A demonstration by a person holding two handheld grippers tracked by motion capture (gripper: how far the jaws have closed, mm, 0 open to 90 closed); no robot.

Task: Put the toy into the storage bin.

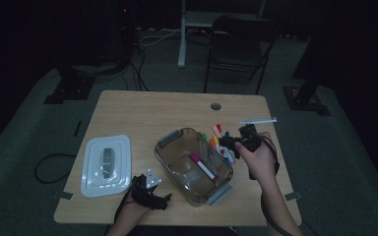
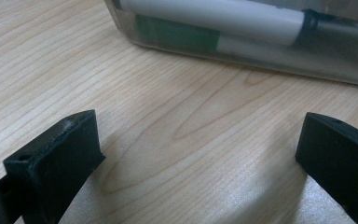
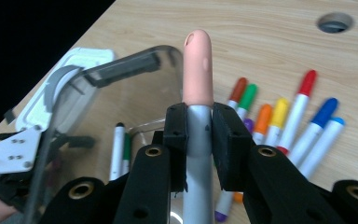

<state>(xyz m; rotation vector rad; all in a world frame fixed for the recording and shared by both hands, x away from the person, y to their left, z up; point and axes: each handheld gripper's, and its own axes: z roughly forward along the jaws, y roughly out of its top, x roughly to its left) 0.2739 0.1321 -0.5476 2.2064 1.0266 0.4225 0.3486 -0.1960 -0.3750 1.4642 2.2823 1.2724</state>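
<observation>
My right gripper (image 3: pixel 198 140) clamps a peach-capped marker (image 3: pixel 197 70) beside the clear bin (image 1: pixel 193 164) for dropping; left gripper (image 2: pixel 200 158) gapes empty.

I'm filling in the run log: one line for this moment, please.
right gripper: shut on peach-capped marker | left gripper: open, resting by bin

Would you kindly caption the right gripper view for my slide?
Right gripper clamps a peach-capped marker above the clear container.
</observation>
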